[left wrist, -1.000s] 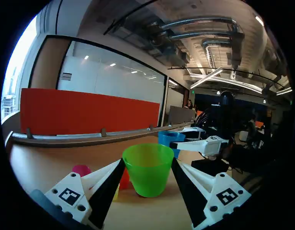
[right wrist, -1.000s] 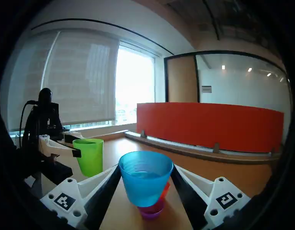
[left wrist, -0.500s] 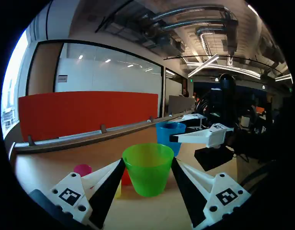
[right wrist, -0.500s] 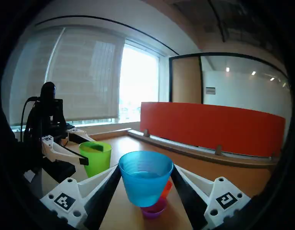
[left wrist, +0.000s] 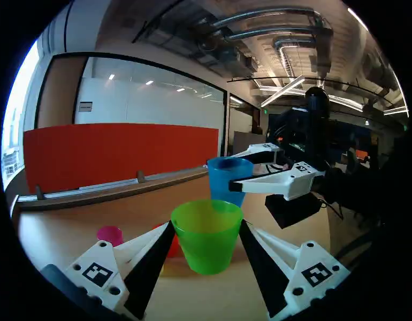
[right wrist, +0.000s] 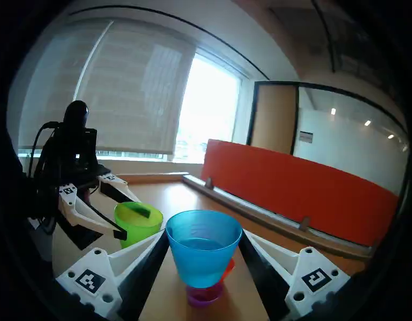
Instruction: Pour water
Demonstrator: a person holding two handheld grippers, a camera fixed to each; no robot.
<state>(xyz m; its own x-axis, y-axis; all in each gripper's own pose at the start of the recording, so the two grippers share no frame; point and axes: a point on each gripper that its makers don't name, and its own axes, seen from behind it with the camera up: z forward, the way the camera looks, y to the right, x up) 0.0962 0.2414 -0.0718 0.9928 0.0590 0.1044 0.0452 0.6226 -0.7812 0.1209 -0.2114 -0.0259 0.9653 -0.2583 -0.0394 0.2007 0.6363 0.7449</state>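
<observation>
**A:** Where do the two cups sit?

**B:** The blue cup (right wrist: 203, 251) is low in the centre of the right gripper view. Both fingers of the right gripper (right wrist: 204, 234) are clamped on it, and water (right wrist: 203, 244) shows partway up. The green cup (left wrist: 207, 238) is low in the centre of the left gripper view, pinched on both sides by the left gripper (left wrist: 206, 224). Both appear raised off the table (left wrist: 61, 227). In the left gripper view the blue one hangs just right of centre, above and behind the green rim.

**A:** How will the blue one handle?

**B:** It is probably thin, springy plastic with smooth, tapered walls. The cup itself would be light, but the water adds weight. It could slip downward, or buckle if squeezed hard. The hold looks mid-wall, below the rim, which seems sensible. A slow tilt toward the green mouth would stop the load shifting suddenly.
</observation>
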